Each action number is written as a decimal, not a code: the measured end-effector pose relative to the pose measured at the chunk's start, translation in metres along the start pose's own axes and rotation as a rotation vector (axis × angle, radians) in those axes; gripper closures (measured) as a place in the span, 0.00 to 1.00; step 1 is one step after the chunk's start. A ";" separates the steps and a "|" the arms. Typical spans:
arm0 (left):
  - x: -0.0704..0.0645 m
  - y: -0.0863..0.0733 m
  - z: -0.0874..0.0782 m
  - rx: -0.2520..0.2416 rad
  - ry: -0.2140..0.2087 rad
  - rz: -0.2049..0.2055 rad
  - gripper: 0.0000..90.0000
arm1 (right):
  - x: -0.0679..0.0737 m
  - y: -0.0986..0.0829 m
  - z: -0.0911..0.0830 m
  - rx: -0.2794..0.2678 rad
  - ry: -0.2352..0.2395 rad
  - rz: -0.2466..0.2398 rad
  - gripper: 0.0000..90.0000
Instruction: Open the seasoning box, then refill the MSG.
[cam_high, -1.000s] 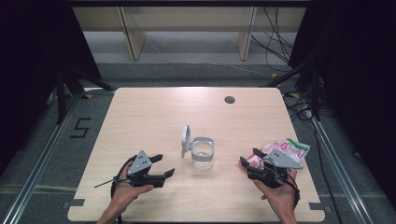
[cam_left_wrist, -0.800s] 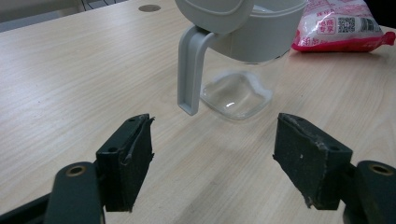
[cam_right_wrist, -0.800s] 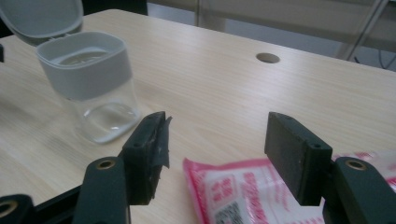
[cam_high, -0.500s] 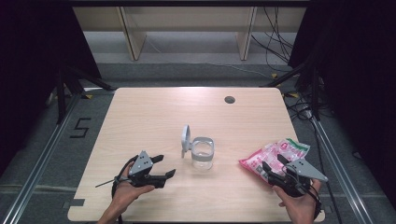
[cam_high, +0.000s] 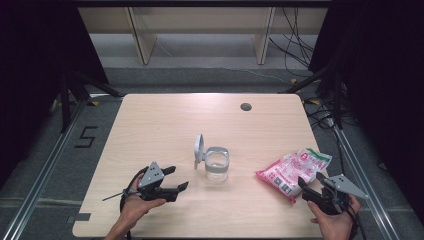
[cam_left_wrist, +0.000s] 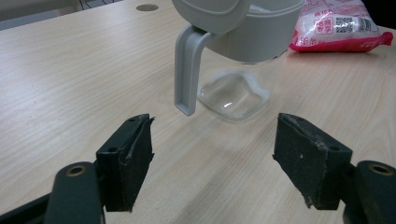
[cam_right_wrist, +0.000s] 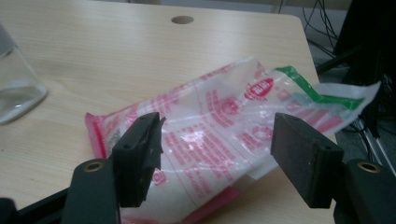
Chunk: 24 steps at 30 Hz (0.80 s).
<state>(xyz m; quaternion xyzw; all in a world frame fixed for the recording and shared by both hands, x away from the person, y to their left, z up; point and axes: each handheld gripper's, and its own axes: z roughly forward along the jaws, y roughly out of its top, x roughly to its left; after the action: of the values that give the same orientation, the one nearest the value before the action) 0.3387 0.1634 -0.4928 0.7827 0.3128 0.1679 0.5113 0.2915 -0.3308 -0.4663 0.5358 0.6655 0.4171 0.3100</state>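
Note:
A clear jar (cam_high: 216, 165) with a grey collar and flipped-up lid (cam_high: 199, 146) stands at the table's middle; in the left gripper view the jar (cam_left_wrist: 243, 56) is close ahead. A pink, white and green plastic bag (cam_high: 294, 170) lies flat at the right. My left gripper (cam_high: 176, 179) rests open near the front left edge, jaws pointing toward the jar, nothing between them. My right gripper (cam_high: 311, 182) is open just in front of the bag's near end. In the right gripper view the bag (cam_right_wrist: 233, 116) lies beyond the parted jaws, not held.
The wooden table (cam_high: 165, 125) has a round cable hole (cam_high: 245, 106) at the back right. Black cables (cam_high: 320, 115) run along the floor past the right edge. A "5" marking (cam_high: 86, 136) sits on the floor at the left.
My right gripper has pulled back toward the front right corner, away from the bag, which now lies uncovered. The left gripper has stayed put.

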 end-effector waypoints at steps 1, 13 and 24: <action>0.000 0.000 0.000 0.000 0.000 0.000 0.30 | 0.000 0.000 0.000 0.000 0.000 0.000 0.38; -0.001 0.000 0.001 0.000 -0.004 -0.003 0.30 | -0.010 -0.008 0.003 0.031 -0.023 0.103 0.31; -0.003 -0.003 0.002 0.006 -0.006 -0.002 0.30 | -0.018 -0.012 0.011 0.029 -0.017 0.137 0.20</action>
<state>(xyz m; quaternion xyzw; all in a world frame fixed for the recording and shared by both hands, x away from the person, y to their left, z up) 0.3368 0.1612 -0.4956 0.7844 0.3126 0.1640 0.5100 0.3000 -0.3471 -0.4825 0.5880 0.6307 0.4231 0.2783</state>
